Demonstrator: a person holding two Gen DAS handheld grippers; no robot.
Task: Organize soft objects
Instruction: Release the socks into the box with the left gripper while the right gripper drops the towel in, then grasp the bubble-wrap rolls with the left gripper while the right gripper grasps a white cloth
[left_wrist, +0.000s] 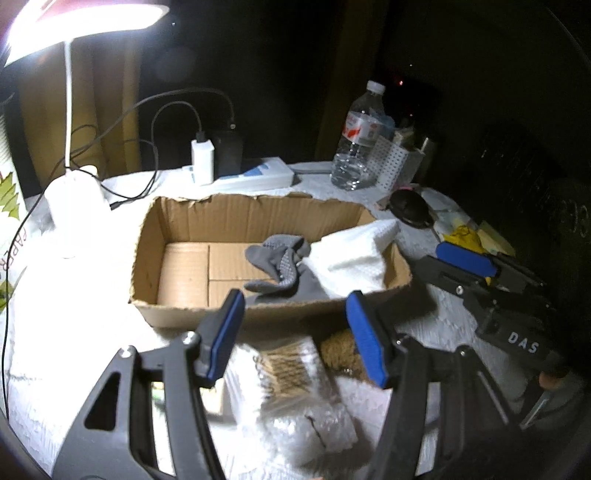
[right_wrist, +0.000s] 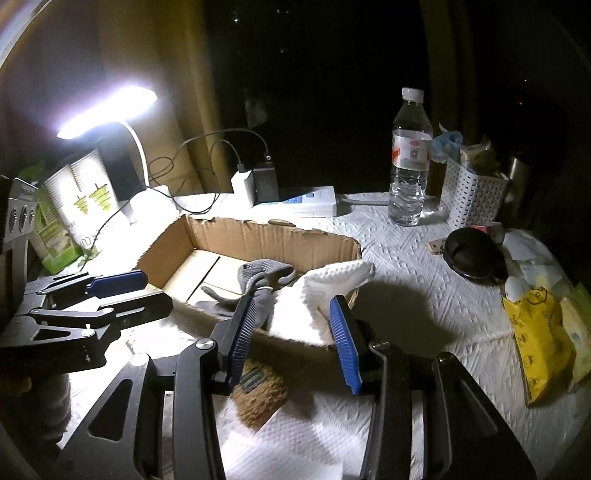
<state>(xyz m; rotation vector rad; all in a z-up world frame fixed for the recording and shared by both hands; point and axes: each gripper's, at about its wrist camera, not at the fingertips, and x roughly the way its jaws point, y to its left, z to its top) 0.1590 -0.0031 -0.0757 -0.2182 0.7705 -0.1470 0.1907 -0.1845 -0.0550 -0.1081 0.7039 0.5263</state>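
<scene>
Legible markings:

- The right claw (left_wrist: 476, 271) carries the white letters "DAS" on its black body, seen from the left wrist view.
- The white paper package (left_wrist: 9, 236) at the left edge shows partial vertical lettering "PAPER".
- The water bottle label (right_wrist: 412, 147) is red and white; its print is too small to read.

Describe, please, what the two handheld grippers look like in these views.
Both are matte black linkage frames with triangular cut-outs and silver pivot screws. Each finger ends in a flat blue ribbed pad. The left gripper and right gripper look alike; white letters "DAS" mark the right one's body. No cables or sleeves are visible.
</scene>
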